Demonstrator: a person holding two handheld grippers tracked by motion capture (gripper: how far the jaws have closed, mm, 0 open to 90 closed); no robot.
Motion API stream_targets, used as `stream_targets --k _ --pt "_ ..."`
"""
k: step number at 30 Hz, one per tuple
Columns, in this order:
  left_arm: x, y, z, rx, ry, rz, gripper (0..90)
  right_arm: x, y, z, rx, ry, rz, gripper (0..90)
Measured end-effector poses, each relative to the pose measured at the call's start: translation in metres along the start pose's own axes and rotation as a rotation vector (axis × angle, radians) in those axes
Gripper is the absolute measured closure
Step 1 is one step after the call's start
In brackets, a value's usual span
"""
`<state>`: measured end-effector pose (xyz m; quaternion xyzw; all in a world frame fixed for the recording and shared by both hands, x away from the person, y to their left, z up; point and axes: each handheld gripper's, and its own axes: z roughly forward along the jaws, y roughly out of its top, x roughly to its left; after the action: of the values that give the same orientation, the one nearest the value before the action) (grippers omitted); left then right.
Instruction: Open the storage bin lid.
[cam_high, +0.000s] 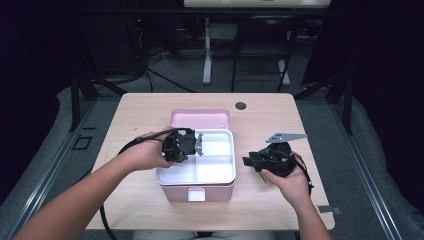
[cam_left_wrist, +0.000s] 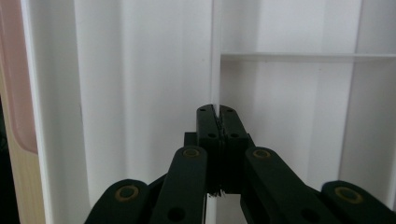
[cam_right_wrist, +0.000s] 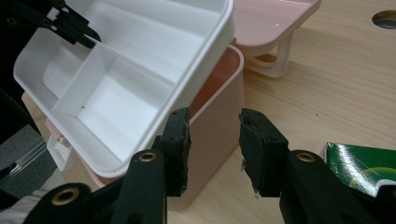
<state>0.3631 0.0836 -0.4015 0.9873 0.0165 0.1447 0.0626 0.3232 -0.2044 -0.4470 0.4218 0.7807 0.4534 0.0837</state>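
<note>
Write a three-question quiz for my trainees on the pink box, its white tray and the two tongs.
1. True or false: the left tongs are clamped on the divider of the white tray.
2. In the high view, what lies on the table just beyond the pink box? A) its pink lid B) a cup C) a spoon
3. Fill in: the right tongs stand ____, gripping nothing.
Key: 1 true; 2 A; 3 open.

Black tongs (cam_left_wrist: 216, 122) with brass-coloured rivets, trailing black cables, bare forearms.
</note>
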Motion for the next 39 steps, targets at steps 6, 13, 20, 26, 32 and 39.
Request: stream_targets --k 6,13,20,26,32,39 --pt "0.013 -0.026 -0.009 -0.033 -0.061 -0.182 89.3 -0.001 -0.001 0.001 0.009 -0.003 0.000 62.6" --pt "0.018 -0.055 -0.002 -0.042 -0.136 -0.377 89.2 -0.002 -0.002 0.003 0.019 -0.005 0.005 62.5" --pt "0.023 -0.098 -0.005 -0.054 -0.129 -0.541 89.3 -0.003 -0.003 0.003 0.017 -0.005 0.012 62.4" --pt "0.028 -0.139 -0.006 -0.045 -0.100 -0.686 89.3 -0.003 -0.003 0.004 0.020 -0.008 0.012 62.3" --pt "0.029 -0.180 -0.006 -0.046 -0.079 -0.802 89.3 -0.003 -0.003 0.005 0.025 -0.009 0.018 62.2" --pt "0.027 -0.211 0.000 -0.051 -0.061 -0.895 89.3 -0.004 -0.003 0.005 0.022 -0.009 0.017 62.1"
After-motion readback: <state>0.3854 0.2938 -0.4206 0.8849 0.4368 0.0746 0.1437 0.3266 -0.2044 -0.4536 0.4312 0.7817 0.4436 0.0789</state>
